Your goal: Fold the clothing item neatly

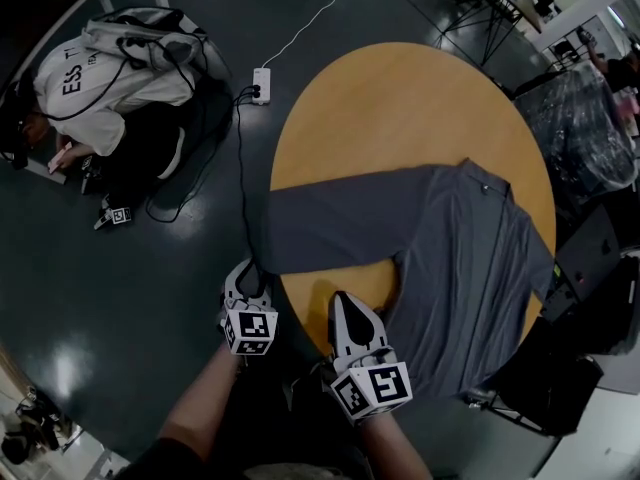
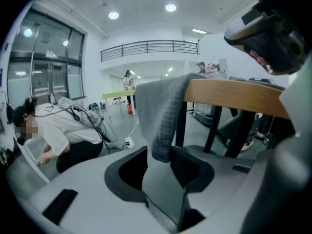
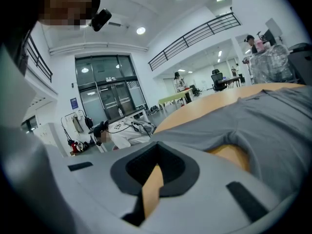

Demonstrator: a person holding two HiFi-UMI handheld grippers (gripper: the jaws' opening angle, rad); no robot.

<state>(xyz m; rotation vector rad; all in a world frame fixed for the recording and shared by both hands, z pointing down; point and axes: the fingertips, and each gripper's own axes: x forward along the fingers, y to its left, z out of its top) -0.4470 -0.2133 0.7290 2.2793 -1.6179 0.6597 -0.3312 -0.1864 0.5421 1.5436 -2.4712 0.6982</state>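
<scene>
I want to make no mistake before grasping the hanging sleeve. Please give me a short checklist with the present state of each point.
1. Left claw open: ok.
2. Sleeve end hangs between its jaws: ok.
3. Sleeve clamped: not ok.
4. Right claw shut and empty: ok.
5. Shirt body spread on the table: ok.
6. Second sleeve position: cannot tell.

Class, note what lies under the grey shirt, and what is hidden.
The grey shirt lies on the round wooden table; its sleeve overhangs the edge, above dark floor. The tabletop beneath the cloth is covered, so anything there cannot be seen.
</scene>
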